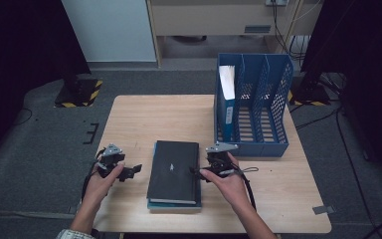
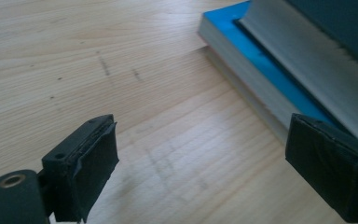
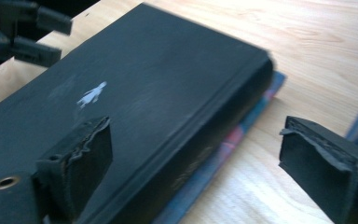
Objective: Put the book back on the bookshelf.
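Two books lie stacked on the table (image 1: pixel 129 114), a black book (image 1: pixel 174 171) on a blue one (image 2: pixel 265 60) (just left of the blue file rack (image 1: pixel 252 102)). Left gripper (image 1: pixel 135 169) and right gripper (image 1: pixel 195 172) flank the black book, jaws apart, holding nothing.

Light wooden worktop (image 1: pixel 144 114), rectangular, standing on a grey carpeted floor (image 1: pixel 40 149). Directly on it, near the front edge and about midway across, lies a blue book (image 1: pixel 175 204) flat on its cover, carrying a black book (image 1: pixel 174 172) stacked on top; only a thin blue margin shows at the near end. At the right rear stands a blue file rack (image 1: pixel 258 107) with perforated dividers, its base touching the surface; a folder (image 1: pixel 226 99) stands upright in its leftmost compartment. A strip of grey tape (image 1: pixel 323 209) marks the front right corner.
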